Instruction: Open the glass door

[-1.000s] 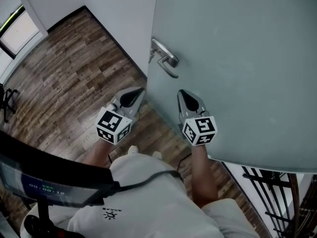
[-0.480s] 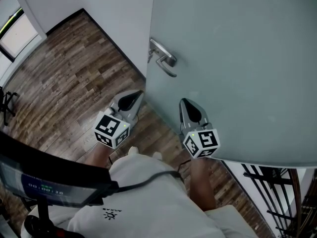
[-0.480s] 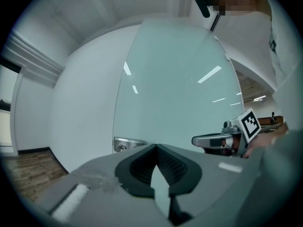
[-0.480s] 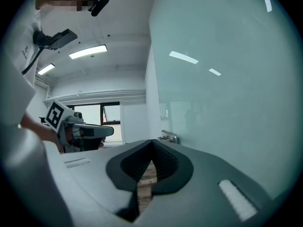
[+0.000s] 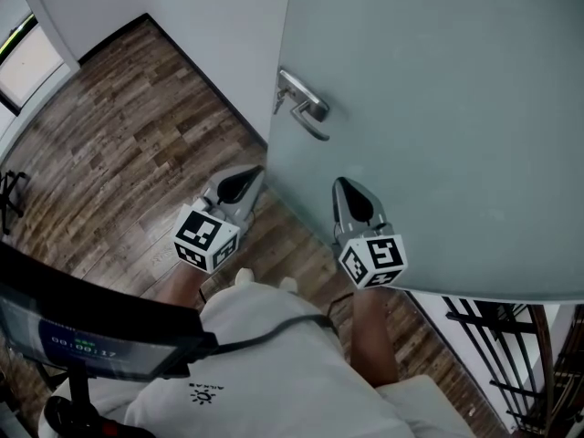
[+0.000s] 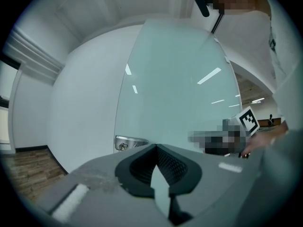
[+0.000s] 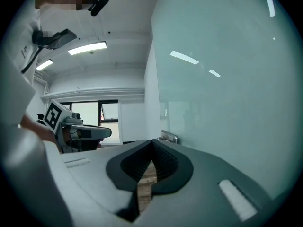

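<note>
One glass door (image 5: 438, 108) fills the upper right, with one metal handle (image 5: 306, 108) on it. In the middle are two grippers, the left gripper (image 5: 246, 177) and the right gripper (image 5: 345, 190), and each one carries one marker cube (image 5: 208, 238).

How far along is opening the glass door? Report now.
Done: the glass door looks ajar, its free edge standing off the white wall.
In hand: nothing. The left gripper and right gripper are both shut and empty, low near that edge, below the handle and not touching it.
Left: probably swinging it wider.
</note>
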`<action>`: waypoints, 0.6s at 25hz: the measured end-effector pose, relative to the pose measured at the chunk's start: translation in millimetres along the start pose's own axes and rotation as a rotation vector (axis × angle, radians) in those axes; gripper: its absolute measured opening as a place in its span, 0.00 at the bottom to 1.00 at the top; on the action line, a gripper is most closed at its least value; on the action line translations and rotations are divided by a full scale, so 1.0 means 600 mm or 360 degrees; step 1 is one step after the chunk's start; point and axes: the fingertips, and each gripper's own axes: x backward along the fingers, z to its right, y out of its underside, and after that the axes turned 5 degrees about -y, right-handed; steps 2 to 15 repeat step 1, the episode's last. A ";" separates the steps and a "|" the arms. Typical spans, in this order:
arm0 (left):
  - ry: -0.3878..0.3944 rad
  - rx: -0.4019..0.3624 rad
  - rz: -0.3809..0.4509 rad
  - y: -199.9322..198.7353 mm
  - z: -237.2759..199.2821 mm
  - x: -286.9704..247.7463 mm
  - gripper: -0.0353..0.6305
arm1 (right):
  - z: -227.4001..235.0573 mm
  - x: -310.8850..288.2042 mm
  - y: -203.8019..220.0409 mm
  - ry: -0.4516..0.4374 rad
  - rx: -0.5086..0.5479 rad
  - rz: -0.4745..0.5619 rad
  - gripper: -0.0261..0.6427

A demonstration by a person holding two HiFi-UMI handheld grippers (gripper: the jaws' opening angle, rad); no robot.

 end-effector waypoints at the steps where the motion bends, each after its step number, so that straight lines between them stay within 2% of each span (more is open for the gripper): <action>1: 0.0001 -0.0001 -0.0001 0.001 0.001 0.000 0.06 | 0.000 0.002 0.001 0.0002 0.0002 -0.0002 0.05; 15: 0.0001 -0.0001 -0.0001 0.001 0.001 0.000 0.06 | 0.000 0.002 0.001 0.0002 0.0002 -0.0002 0.05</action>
